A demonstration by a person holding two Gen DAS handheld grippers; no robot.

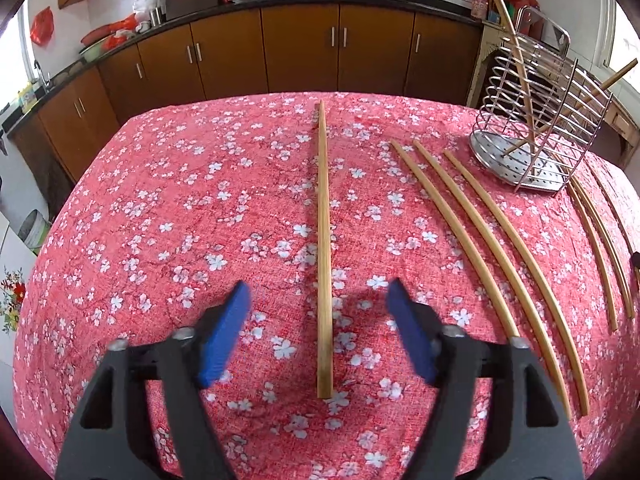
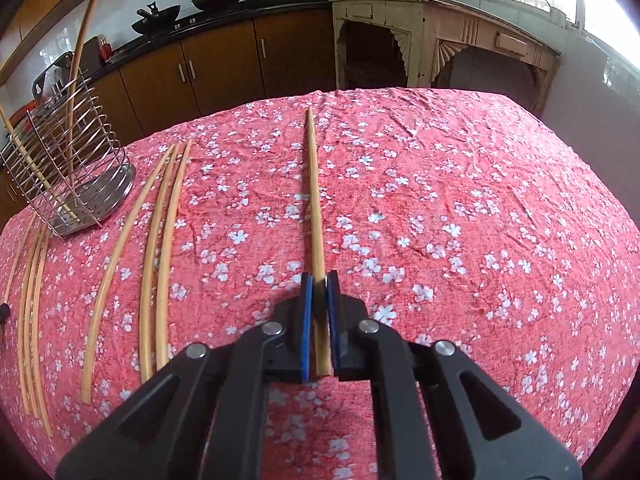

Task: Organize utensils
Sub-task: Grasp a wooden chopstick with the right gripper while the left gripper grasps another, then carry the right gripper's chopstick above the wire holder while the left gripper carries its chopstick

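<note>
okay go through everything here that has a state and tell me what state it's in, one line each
Left gripper: open, astride a chopstick.
Right gripper: shut on a chopstick.
Long wooden chopstick between the left jaws: flat on the cloth, ungripped.
Long wooden chopstick in the right jaws: clamped near its thick end.
Steel wire utensil holder: upright, two chopsticks inside.
Brown cabinet doors: closed.

- left gripper (image 1: 318, 308): black plastic arms, triangular cutouts, blue ribbed pads (image 1: 224, 336), round silver screws at the pivots
- right gripper (image 2: 319, 280): same build, black linkage, thin blue pads (image 2: 306, 320), four silver screw heads
</note>
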